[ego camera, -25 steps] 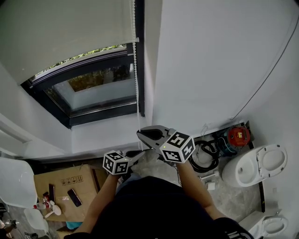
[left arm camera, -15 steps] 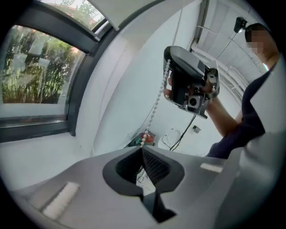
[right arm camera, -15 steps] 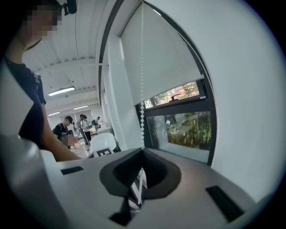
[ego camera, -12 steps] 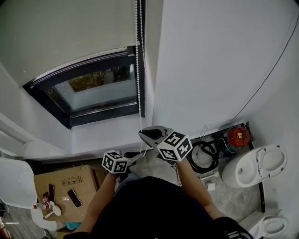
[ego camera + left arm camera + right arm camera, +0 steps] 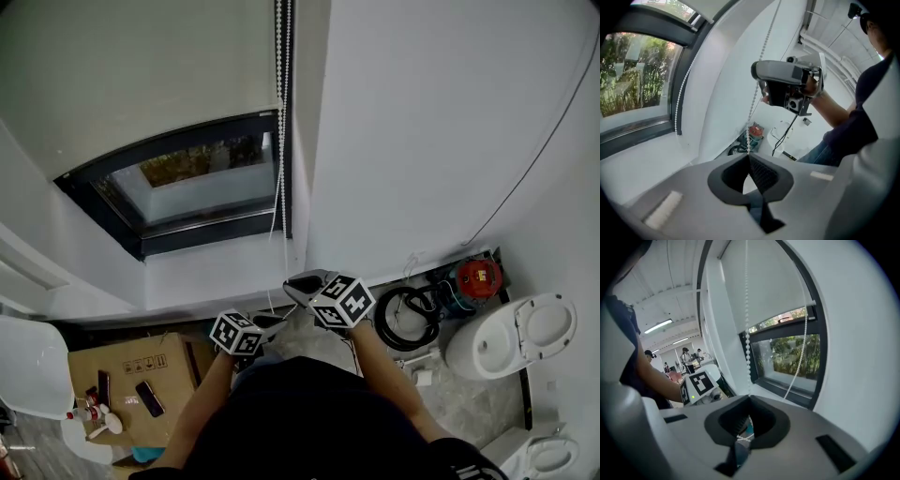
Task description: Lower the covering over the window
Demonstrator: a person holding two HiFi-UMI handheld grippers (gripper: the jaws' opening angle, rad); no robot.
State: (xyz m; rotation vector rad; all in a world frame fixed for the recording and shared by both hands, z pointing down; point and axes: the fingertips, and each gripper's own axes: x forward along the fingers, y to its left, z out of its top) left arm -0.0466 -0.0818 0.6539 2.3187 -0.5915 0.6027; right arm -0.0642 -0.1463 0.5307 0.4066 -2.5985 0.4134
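Note:
A pale roller blind [image 5: 141,84] hangs over the upper part of the dark-framed window [image 5: 197,187]. Its white bead chain [image 5: 279,112] runs down beside the frame. My right gripper [image 5: 292,283] is shut on that chain below the sill. My left gripper [image 5: 278,322] is shut on the same strand a little lower and to the left. In the left gripper view the chain [image 5: 757,89] enters the closed jaws of that gripper [image 5: 749,157], with the right gripper [image 5: 761,91] higher on it. In the right gripper view the chain [image 5: 747,333] enters the closed gripper [image 5: 749,397], and the loop's second strand [image 5: 801,357] hangs free.
A white wall [image 5: 422,122] fills the right. Below stand a toilet [image 5: 511,333], a red device [image 5: 478,274] and a coiled black hose [image 5: 405,319]. A cardboard box [image 5: 131,370] with small items lies at the lower left. Several people stand far off in the right gripper view.
The blind's bottom edge has come lower over the window. Both grippers have moved down with the chain, the right one more than the left.

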